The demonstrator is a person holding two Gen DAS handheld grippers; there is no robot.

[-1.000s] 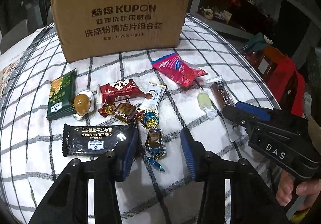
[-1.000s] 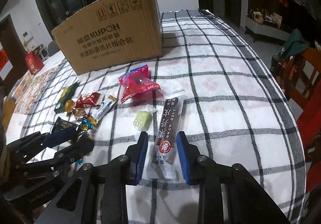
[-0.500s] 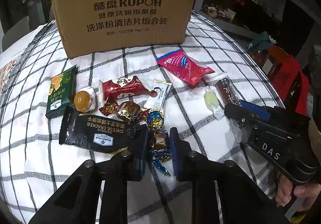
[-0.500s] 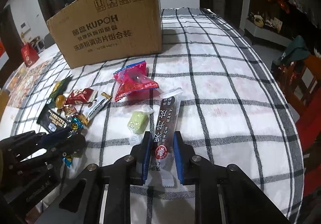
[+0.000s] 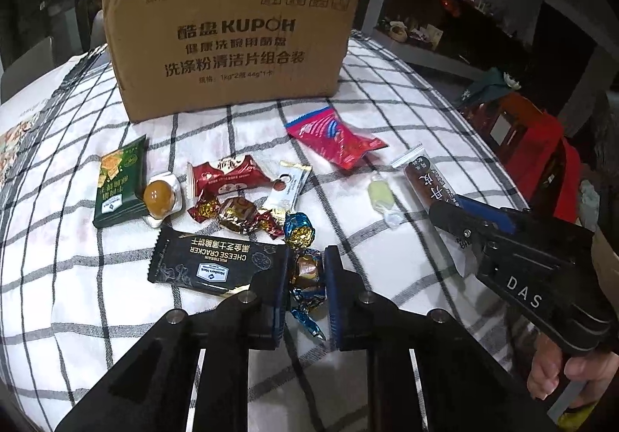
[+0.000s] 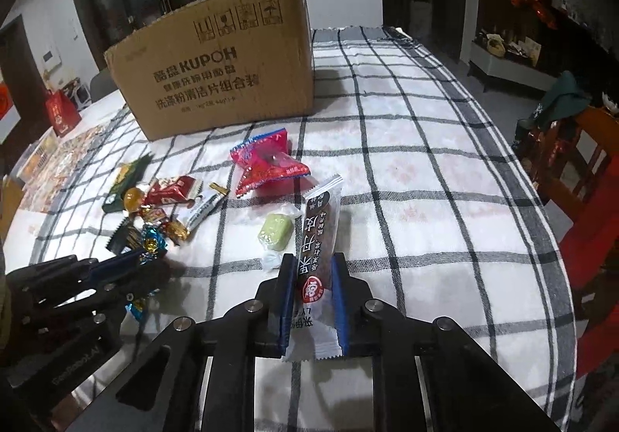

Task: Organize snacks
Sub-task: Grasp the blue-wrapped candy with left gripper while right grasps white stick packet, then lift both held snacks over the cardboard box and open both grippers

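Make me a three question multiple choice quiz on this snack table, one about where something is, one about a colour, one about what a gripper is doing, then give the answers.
1. Where does the cardboard box stand?
A. At the far side of the checked tablecloth, behind the snacks
B. On a chair
C. Between the two grippers

2. What colour is the small wrapped candy beside the long brown snack bar?
A. Orange
B. Pale green
C. Black

3. What is the left gripper doing?
A. Open above the box
B. Closed on a blue foil-wrapped candy
C. Holding the black cheese cracker pack

Answers:
1 A, the box sits beyond the row of snacks.
2 B, its wrapper shows light green.
3 B, the fingers press the candy from both sides.
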